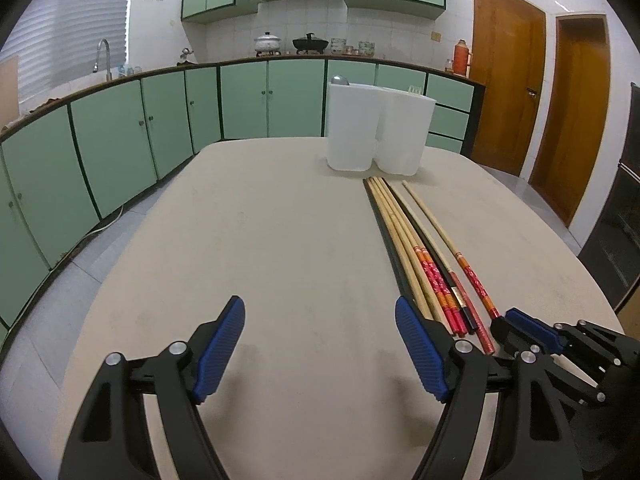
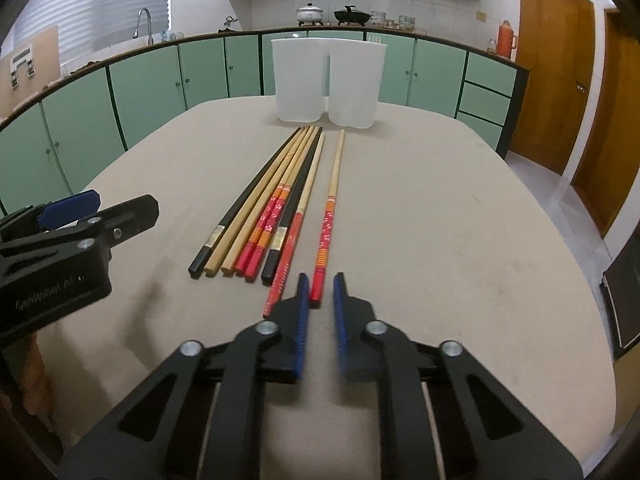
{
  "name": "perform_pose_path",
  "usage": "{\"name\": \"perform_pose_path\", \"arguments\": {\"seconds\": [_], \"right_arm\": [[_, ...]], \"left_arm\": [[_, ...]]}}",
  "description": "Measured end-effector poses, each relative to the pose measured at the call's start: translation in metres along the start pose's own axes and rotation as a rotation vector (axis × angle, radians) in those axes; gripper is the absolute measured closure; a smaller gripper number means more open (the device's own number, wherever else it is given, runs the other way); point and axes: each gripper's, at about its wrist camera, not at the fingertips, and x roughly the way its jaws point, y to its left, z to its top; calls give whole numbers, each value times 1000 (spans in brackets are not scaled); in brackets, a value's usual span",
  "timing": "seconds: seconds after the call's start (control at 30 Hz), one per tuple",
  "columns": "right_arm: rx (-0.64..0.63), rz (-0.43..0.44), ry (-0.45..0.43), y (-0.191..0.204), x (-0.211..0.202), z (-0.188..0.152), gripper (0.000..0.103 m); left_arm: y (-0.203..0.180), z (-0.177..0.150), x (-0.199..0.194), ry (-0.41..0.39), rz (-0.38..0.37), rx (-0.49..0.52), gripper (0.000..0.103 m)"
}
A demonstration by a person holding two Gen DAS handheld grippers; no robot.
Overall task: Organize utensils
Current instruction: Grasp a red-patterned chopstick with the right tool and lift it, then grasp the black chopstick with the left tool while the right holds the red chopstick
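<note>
left wrist view: left tool (image 1: pixel 316 312) spread wide over bare beige bench (image 1: pixel 240 240), nothing between its blue ribbed pads. just right of its right pad, a bundle of long chopsticks (image 1: pixel 404 240), black, plain bamboo and red-patterned, lying side by side and pointing away toward two tall white plastic containers (image 1: pixel 376 128) at the far end of the bench. slightly apart on the right, a single bamboo chopstick with a red and orange handle (image 1: pixel 440 232). right tool (image 1: pixel 508 318) low at the near end of that single chopstick, pads drawn close together.

right wrist view: right tool (image 2: pixel 320 280) narrowed to a slim gap and somewhat blurred, pinching the red near end of the single chopstick (image 2: pixel 332 200), the rest of it flat on the bench (image 2: pixel 440 220). bundle (image 2: pixel 272 200) just left, untouched. white containers (image 2: pixel 328 80) upright beyond the tips, touching each other. left tool (image 2: pixel 96 204) at the left edge, seen side-on.
</note>
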Motion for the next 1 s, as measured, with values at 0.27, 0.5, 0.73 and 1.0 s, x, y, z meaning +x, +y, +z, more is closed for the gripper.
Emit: {"name": "perform_pose_path", "arguments": {"seconds": [0.27,0.5,0.73,1.0], "right_arm": [[40,-36,-1,-20,-3,0,98],[94,-35,-2,-40,-3,-2,98],[108,-16,-7,-44,-3,-4,98],[115,2,-9,-46,-3,-6,98]], "left_arm": [[-15,-4,1,28,-33,15,27],[-27,-5,10,70,-13,48,33],[-26,-6,19,116,-4,37,37],[-34,-7,25,141,12,57,45]]}}
